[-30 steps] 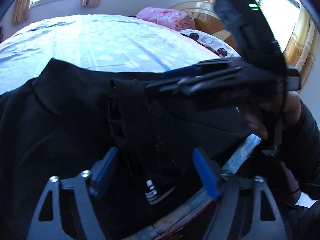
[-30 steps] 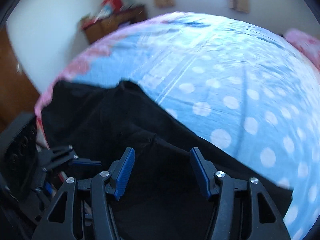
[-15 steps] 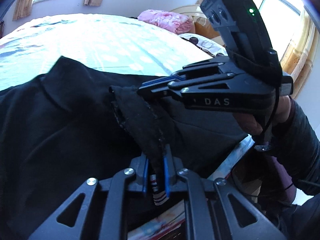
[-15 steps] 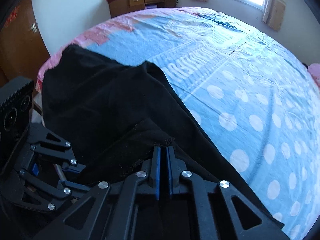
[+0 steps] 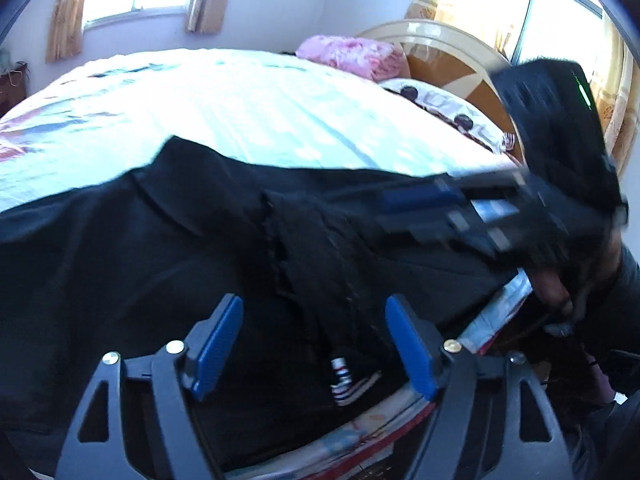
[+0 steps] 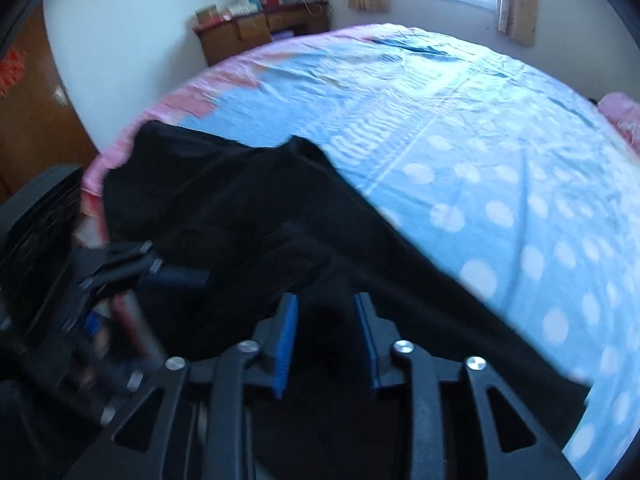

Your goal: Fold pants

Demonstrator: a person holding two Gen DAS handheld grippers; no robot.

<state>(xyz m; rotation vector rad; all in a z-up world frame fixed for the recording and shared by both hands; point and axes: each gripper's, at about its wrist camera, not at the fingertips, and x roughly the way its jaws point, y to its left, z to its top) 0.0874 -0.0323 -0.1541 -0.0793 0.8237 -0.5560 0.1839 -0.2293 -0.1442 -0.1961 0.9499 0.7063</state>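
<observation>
Black pants [image 5: 168, 264] spread flat along the near edge of the bed [image 5: 224, 112], on a blue sheet with white dots. Landmark: the bunched fabric ridge [image 5: 320, 256] in the middle of the pants, with a small striped tag [image 5: 344, 380] at its near end.

Left gripper [image 5: 314, 344]: jaws just opened, now spread wide. Blue pads either side of the ridge, neither pressing on it. Cloth passes between them, loose.

Right gripper [image 6: 326, 340]: jaws just opened too, now standing partly apart. Black cloth below and between the blue pads; contact not clear, no pinch visible. Seen from the left wrist view, blurred, to the right of the ridge and above it [image 5: 424, 204], with a hand [image 5: 560, 280] and dark sleeve behind.

Pants in the right wrist view [image 6: 248, 216] run away from the ridge toward the far left corner of the bed, one edge lying diagonally across the dotted sheet.

Beyond the ridge: pink pillow [image 5: 352, 56] at the wooden headboard [image 5: 452, 60]. Wooden cabinet [image 6: 264, 32] against the far wall.
</observation>
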